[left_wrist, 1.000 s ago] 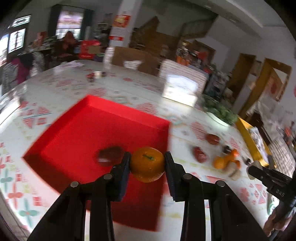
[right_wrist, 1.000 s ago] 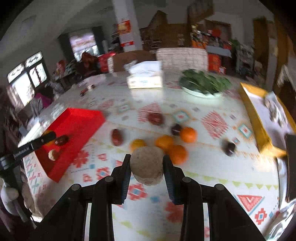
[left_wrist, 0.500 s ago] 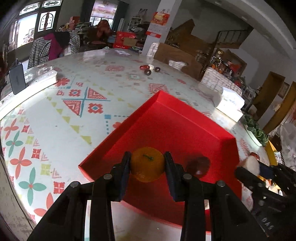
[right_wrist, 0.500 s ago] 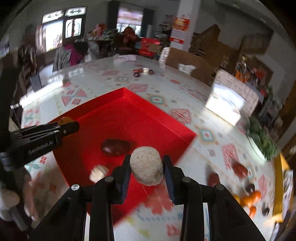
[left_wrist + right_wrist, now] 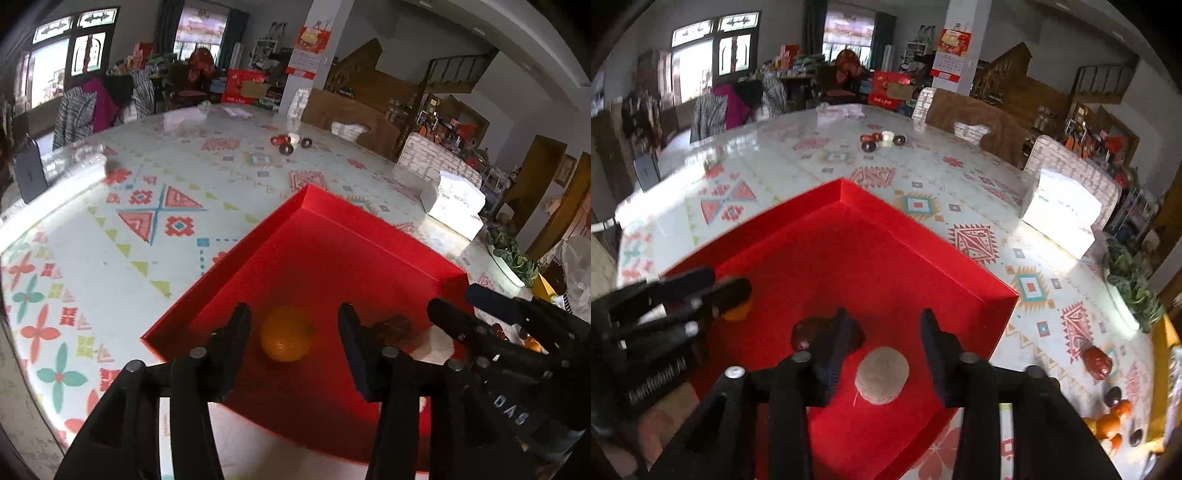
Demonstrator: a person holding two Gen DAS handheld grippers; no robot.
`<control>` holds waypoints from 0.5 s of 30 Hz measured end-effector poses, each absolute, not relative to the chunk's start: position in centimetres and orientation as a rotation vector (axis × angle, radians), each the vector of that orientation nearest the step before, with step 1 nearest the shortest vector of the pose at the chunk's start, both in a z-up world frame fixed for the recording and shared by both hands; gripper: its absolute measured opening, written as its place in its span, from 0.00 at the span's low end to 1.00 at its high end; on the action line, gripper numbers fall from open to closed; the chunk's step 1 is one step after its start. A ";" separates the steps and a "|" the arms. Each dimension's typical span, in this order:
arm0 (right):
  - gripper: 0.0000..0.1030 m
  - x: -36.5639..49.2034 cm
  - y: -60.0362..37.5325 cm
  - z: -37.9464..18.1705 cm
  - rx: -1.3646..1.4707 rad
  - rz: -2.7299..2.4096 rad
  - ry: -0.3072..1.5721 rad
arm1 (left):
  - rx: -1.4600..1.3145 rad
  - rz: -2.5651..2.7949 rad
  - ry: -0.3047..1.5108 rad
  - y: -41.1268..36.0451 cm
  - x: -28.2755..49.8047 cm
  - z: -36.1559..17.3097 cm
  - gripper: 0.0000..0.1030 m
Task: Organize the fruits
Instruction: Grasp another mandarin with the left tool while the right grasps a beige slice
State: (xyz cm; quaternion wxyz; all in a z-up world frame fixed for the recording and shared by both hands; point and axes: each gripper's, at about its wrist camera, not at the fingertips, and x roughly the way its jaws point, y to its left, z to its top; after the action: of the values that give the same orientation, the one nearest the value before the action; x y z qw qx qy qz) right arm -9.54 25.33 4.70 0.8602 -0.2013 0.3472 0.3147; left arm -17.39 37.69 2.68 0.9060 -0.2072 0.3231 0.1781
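Both grippers hang over the red tray (image 5: 332, 236) (image 5: 871, 236) and their jaws are opening. In the left wrist view my left gripper (image 5: 293, 332) stands apart from the orange (image 5: 286, 338), which lies free on the tray floor between the fingers. In the right wrist view my right gripper (image 5: 886, 339) no longer presses the round brown fruit (image 5: 882, 374), which lies on the tray just below its tips. A dark red fruit (image 5: 393, 328) (image 5: 809, 332) and a pale fruit (image 5: 434, 343) lie between the two grippers. Each wrist view shows the other gripper at its edge.
Loose oranges (image 5: 1108, 424), dark plums (image 5: 1113, 395) and a red fruit (image 5: 1097, 363) lie on the patterned tablecloth at the right. A white tissue box (image 5: 1062, 214), a dish of greens (image 5: 1130, 284) and small dark fruits (image 5: 882, 138) stand farther off. Chairs ring the far side.
Both grippers have swung over the red tray and opened. The orange has dropped from the left one and the brown fruit from the right one onto the tray floor.
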 end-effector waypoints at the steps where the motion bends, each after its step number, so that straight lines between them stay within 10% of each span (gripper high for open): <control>1: 0.52 -9.5 24.8 5.1 -0.392 0.673 0.720 | -0.416 0.379 0.658 37.4 -17.7 3.0 0.55; 15: 0.87 -11.3 11.0 11.1 -0.113 0.542 0.533 | -0.210 0.400 0.587 29.4 -19.5 7.8 0.75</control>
State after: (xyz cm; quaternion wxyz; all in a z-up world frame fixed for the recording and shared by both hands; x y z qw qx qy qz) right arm -11.28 11.00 11.07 0.9270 -0.0550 0.2599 0.2646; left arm -19.46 29.39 7.82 0.9322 -0.1028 0.2868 0.1953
